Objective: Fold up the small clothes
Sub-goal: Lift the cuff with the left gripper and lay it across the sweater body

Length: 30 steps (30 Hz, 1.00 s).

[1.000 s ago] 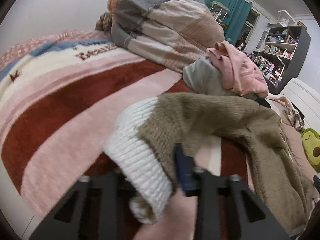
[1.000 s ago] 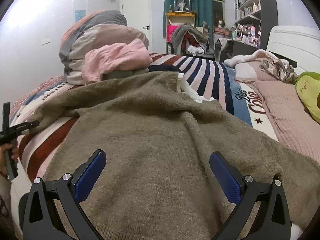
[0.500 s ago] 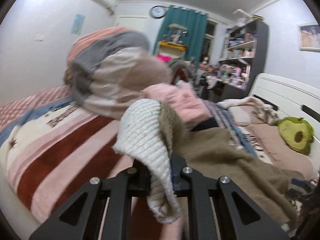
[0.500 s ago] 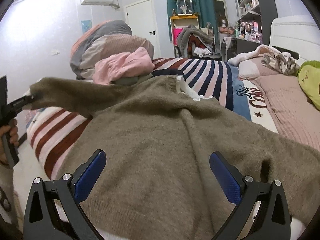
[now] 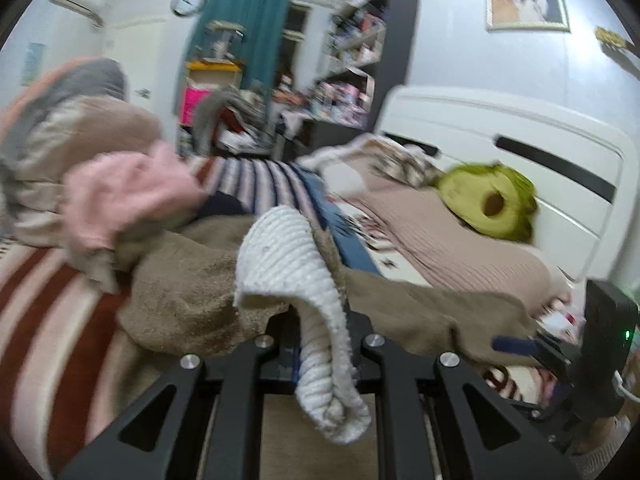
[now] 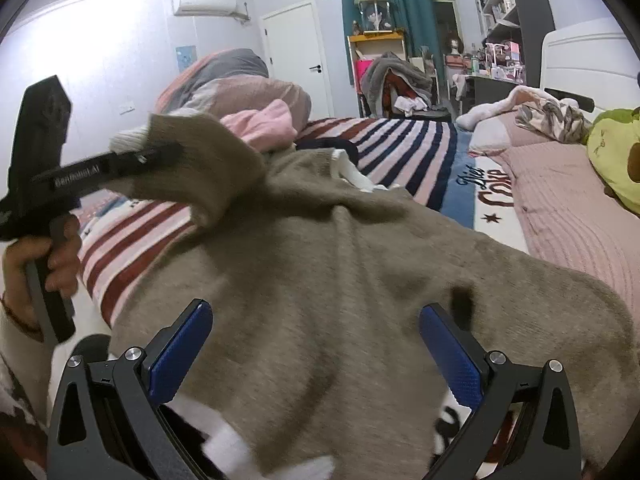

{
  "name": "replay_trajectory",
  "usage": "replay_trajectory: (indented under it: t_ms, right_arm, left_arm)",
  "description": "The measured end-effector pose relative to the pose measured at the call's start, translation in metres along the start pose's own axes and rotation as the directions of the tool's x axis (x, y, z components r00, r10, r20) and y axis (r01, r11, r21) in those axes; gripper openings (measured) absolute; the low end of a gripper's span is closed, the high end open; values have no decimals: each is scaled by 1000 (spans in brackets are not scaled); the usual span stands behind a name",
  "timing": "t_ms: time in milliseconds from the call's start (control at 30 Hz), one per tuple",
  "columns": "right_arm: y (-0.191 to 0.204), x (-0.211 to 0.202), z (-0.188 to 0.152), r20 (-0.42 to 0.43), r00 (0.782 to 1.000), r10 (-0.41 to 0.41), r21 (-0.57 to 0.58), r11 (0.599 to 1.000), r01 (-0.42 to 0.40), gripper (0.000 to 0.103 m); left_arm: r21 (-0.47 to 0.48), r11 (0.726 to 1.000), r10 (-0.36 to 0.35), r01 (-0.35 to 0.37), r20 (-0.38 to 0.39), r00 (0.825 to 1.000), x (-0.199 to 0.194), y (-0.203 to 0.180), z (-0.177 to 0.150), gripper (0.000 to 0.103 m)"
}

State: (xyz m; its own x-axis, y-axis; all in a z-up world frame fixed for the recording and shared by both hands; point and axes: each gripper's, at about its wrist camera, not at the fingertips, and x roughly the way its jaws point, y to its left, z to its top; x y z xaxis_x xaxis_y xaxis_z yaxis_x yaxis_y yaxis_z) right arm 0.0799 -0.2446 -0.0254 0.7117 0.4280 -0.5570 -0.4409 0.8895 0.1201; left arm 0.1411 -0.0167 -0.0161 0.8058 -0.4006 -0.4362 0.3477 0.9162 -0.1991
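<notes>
A small brown sweater [image 6: 340, 280] with white ribbed cuffs lies spread on the striped bed. My left gripper [image 5: 324, 344] is shut on the white cuff [image 5: 296, 264] of its left sleeve and holds the sleeve lifted over the sweater body; it also shows in the right wrist view [image 6: 160, 156]. My right gripper [image 6: 316, 348] is open and empty, low over the sweater's hem, fingers [image 6: 180, 350] either side of the cloth. It also shows at the right edge of the left wrist view [image 5: 516, 346].
A pink garment [image 6: 264, 124] and a folded quilt [image 6: 224, 80] are piled at the far left of the bed. A green avocado plush [image 5: 492, 204] lies on the pink cover by the white headboard [image 5: 520, 140]. Shelves and a cluttered chair stand beyond the bed.
My left gripper has lifted the sleeve by its cuff and swung it right, over the sweater body. My right gripper has stayed open near the hem.
</notes>
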Motion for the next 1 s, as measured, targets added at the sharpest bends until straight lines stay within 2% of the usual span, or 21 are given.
replay_trajectory:
  t_ms: [167,233,300,367,400,467,533,600,700,767,800,833,867,900,1000]
  right_arm:
    - [-13,-1,-2,-13,999,-29,-10,1000,29,102]
    - [-17,-1,-3,-18,999,-36,3,999,36,102]
    - [-23,-1,-6,-22,999,-48,16,999,48,102]
    - [-30,-1,-11,-33,998,-62,28,998,63,102]
    - [-33,-1,-13,-38,997,-68,31,997,69,102]
    - [-37,-4,-18,-50,996,-78,31,996,79,102]
    - [-40,-6,-22,-60,995,-84,28,996,86,102]
    - [-41,-9,-24,-66,994,-84,27,996,86,102]
    - [-40,-16,-25,-49,996,-78,40,996,80,102]
    - [-38,-20,-26,-31,997,-74,55,996,76,102]
    - [-37,-21,-27,-23,997,-70,67,995,71,102]
    - [-36,-21,-27,-21,998,-67,74,995,68,102]
    - [-35,-19,-28,-22,998,-61,87,994,63,102]
    - [-33,-18,-29,-23,998,-59,93,994,61,102]
    - [-26,-15,-31,-34,997,-63,101,993,66,102]
  left_arm:
    - [34,992,-118,122,-94,989,37,-43,-19,10]
    - [53,982,-170,179,-154,973,53,-61,-29,10]
    - [72,975,-188,209,-222,957,68,-71,-41,12]
    - [87,971,-191,222,-276,942,75,-78,-55,23]
    - [85,971,-189,222,-292,938,77,-76,-62,34]
    - [62,971,-203,229,-285,937,66,-71,-71,48]
    - [31,974,-209,226,-272,939,52,-63,-76,70]
    - [-6,976,-213,220,-267,940,31,-47,-82,72]
    - [-31,992,-129,126,-263,956,1,-18,-93,73]
    - [-35,999,-20,11,-267,964,-14,0,-101,73]
    - [-39,997,55,-68,-269,961,-22,13,-106,73]
    - [-44,991,112,-128,-272,956,-29,24,-109,73]
    - [-49,977,184,-206,-276,943,-39,40,-115,73]
    - [-49,966,230,-253,-281,932,-46,51,-120,73]
    - [-46,929,331,-367,-337,881,-54,85,-137,72]
